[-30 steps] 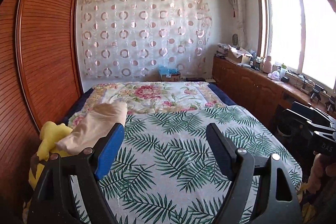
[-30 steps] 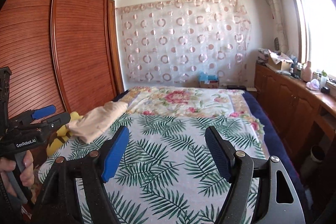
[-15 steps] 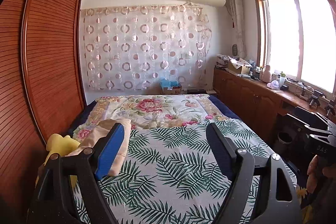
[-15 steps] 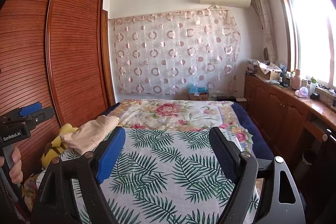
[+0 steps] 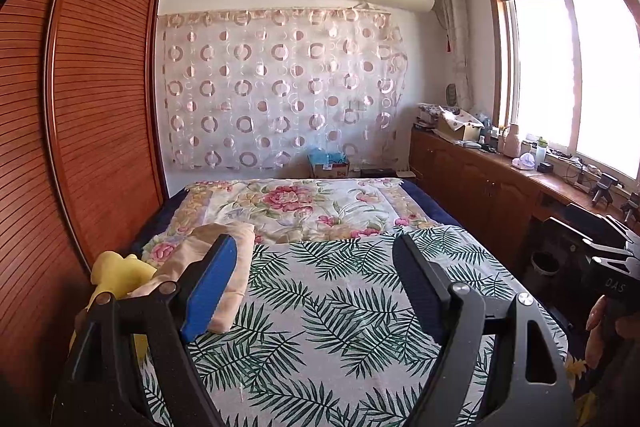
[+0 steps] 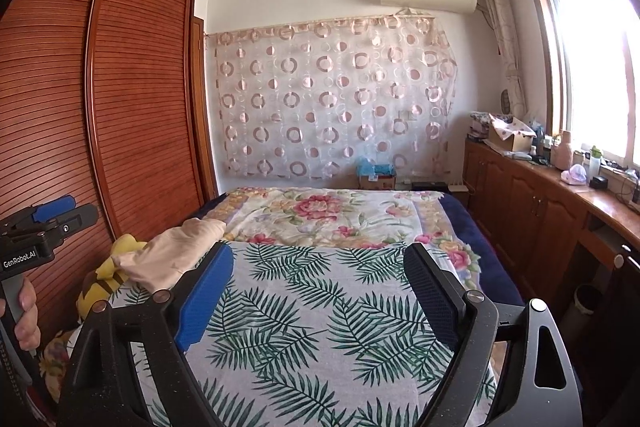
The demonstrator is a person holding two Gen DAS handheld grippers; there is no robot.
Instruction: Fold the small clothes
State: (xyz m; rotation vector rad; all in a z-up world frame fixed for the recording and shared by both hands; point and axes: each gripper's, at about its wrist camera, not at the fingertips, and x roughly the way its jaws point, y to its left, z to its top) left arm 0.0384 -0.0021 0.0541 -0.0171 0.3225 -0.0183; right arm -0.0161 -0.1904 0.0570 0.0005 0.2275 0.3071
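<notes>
A: Since the frame a second back, both views show more ceiling and less bed, and the right gripper (image 6: 316,287) has just been opening its fingers, nothing between them. Left?

B: Left gripper (image 5: 310,283) unchanged, fingers spread wide, empty, over the palm-leaf sheet (image 5: 344,311). Folded beige garment (image 5: 224,267) lies at the bed's left edge, where palm sheet meets floral quilt (image 5: 296,203).

A: Agreed. From the right view the beige garment (image 6: 180,251) sits partly on a yellow plush toy (image 6: 104,279) at that same edge. Hidden parts?

B: Blue finger pad (image 5: 210,287) covers the garment's middle in the left view. Toy is half buried; brown stripes show, shape unclear. Right hand (image 5: 604,323) cut by the frame edge.

A: Left hand (image 6: 24,311) likewise, only fingers on the grip. Writing?

B: "GenRobot.AI" on the left gripper body in the right view. "DAS" on the right gripper body (image 5: 612,279) in the left view. Box (image 6: 378,179) by the curtain (image 6: 332,99) carries print, too small to read.
</notes>
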